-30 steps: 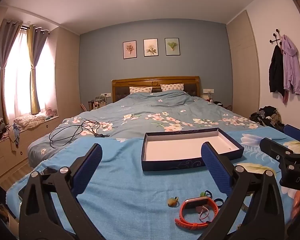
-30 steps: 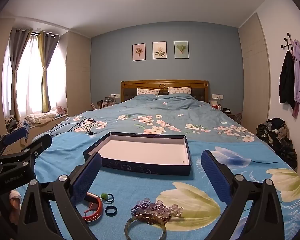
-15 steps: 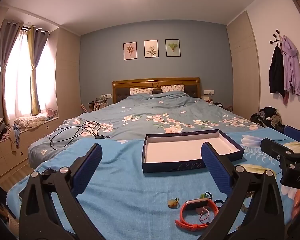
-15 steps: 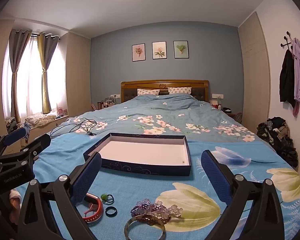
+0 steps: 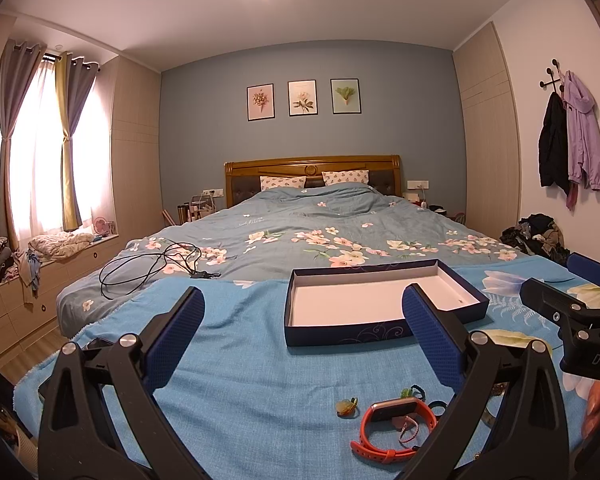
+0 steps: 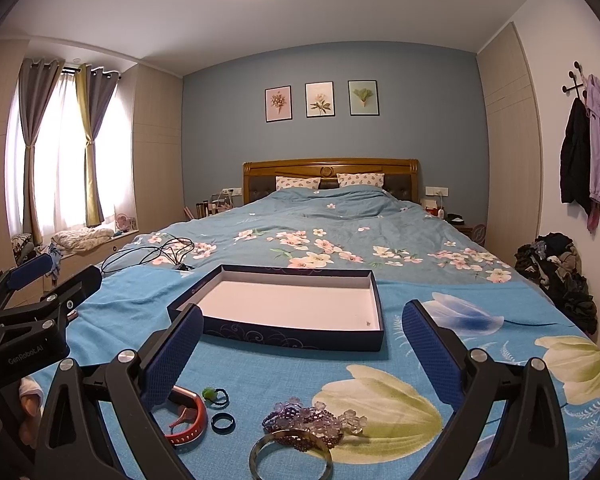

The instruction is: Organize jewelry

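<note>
Nearest, both grippers hovering over the blue blanket: left gripper (image 5: 302,336) with jaws spread wide and nothing between them; right gripper (image 6: 302,350) likewise spread and empty. Barely any shift against half a second and a second ago, only a slight drift of the view, no piece lifted, no jaw closed. Meaning for the task: sorting not yet begun, probably still the choosing of a first piece.

Just beyond the jaws, jewelry loose on the blanket (image 5: 236,384): orange watch band (image 5: 394,426) toward the left of the cluster, with a small yellow-green charm (image 5: 346,407) to its left; green-beaded ring (image 6: 216,396) and dark ring (image 6: 223,424) beside the band; purple bead bracelet (image 6: 312,420) touching the metal bangle (image 6: 290,456) at the near edge, squarely under the right gripper.

Farther, the open navy box (image 6: 284,336), white inside, empty save a tiny speck in its right near corner, too small to identify.

Farthest, black cable (image 5: 152,268) on the floral duvet, well apart from the jewelry.
</note>
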Tool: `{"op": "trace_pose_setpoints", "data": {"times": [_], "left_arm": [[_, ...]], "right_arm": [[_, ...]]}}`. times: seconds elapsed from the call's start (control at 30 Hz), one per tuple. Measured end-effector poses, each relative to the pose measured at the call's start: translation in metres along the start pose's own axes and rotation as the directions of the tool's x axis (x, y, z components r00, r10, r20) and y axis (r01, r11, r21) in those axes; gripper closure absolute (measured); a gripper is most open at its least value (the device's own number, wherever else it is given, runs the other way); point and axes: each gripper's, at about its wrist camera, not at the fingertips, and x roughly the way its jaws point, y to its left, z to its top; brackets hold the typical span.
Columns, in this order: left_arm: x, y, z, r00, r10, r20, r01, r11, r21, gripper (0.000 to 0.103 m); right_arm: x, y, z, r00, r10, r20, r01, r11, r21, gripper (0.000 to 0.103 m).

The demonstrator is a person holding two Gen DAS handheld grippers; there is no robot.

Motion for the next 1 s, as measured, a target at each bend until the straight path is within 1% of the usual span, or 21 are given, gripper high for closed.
{"op": "trace_pose_setpoints", "data": {"times": [0.1,0.17,1.0], "left_arm": [[0.0009,0.0012,0.0014,1.000,0.000,-0.001,0.000,1.000,-0.001,0.006],[-0.0030,-0.0057,-0.0007,1.000,0.003,0.005,-0.003,1.000,0.001,0.006],[-0.0033,-0.0053,-0.0002,1.000,0.003,0.004,-0.003,1.000,0.001,0.006]], "right_arm": [[0.0006,-0.0001,-0.0001,1.000,-0.001,0.002,0.001,1.000,0.001,0.007],[-0.0004,-0.0001,-0.0001,1.000,-0.003,0.003,0.003,1.000,0.001,0.007],[0.0002,-0.0046,-0.0013,1.000,0.001,0.002,-0.001,1.000,0.012,0.007]]}}
